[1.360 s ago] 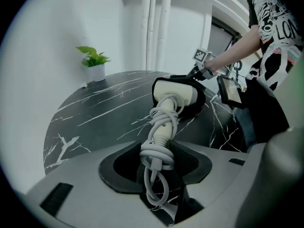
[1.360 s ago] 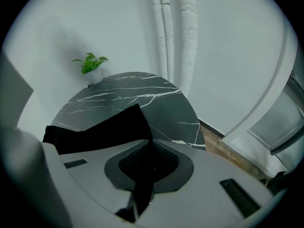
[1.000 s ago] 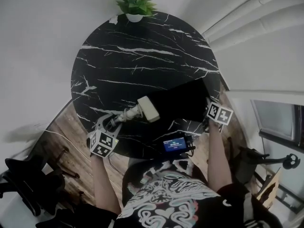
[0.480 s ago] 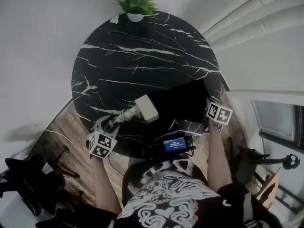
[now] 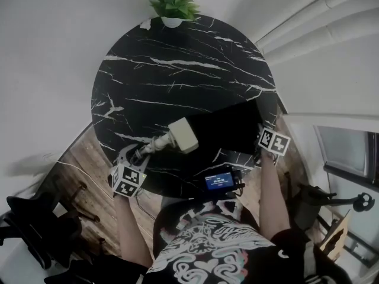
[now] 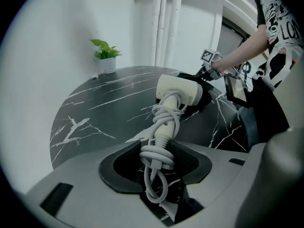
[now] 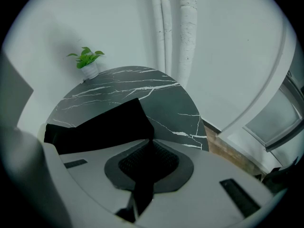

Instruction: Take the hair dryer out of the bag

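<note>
Left gripper view: left gripper (image 6: 154,164) clamps the hair dryer (image 6: 178,90) by its cord-wrapped handle (image 6: 164,125), head at the black bag (image 6: 205,99) mouth, right gripper (image 7: 142,171) pinching the bag's far end; I'd pull straight away against that anchor.

Round black table (image 5: 177,70), marble pattern with white veins, fills mid-frame. Potted plant (image 5: 170,5) stands at its top edge. Black bag (image 5: 231,126) lies flat, lower right. Device (image 5: 218,180) with lit blue screen at bottom rim; support unclear.
</note>
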### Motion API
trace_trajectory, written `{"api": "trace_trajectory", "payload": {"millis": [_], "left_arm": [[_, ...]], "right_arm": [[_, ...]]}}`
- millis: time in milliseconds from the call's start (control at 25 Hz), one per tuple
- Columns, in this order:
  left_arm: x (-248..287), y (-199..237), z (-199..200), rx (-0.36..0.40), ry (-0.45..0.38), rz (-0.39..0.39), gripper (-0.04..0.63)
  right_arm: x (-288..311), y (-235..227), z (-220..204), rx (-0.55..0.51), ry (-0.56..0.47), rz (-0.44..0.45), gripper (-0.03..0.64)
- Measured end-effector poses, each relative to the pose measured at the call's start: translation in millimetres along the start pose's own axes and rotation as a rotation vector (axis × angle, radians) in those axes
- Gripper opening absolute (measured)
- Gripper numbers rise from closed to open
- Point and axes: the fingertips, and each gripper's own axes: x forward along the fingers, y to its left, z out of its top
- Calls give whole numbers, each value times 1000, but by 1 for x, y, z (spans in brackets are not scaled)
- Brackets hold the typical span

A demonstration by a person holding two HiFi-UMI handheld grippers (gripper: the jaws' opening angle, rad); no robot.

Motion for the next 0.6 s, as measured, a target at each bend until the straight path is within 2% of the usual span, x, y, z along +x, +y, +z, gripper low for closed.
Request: {"api": "trace_trajectory", "payload": {"millis": [360,520,600], "left_arm": [[2,0,-1,1,-19,-9,198],[6,-5,1,18,-49,-16,198],[4,-4,0,-4,-69,-9,198]], "right_arm": [[2,1,0,26,2,18,25],[-2,4,-4,-79,19,12,26],[-6,8,-6,-112,17,9,28]]}}
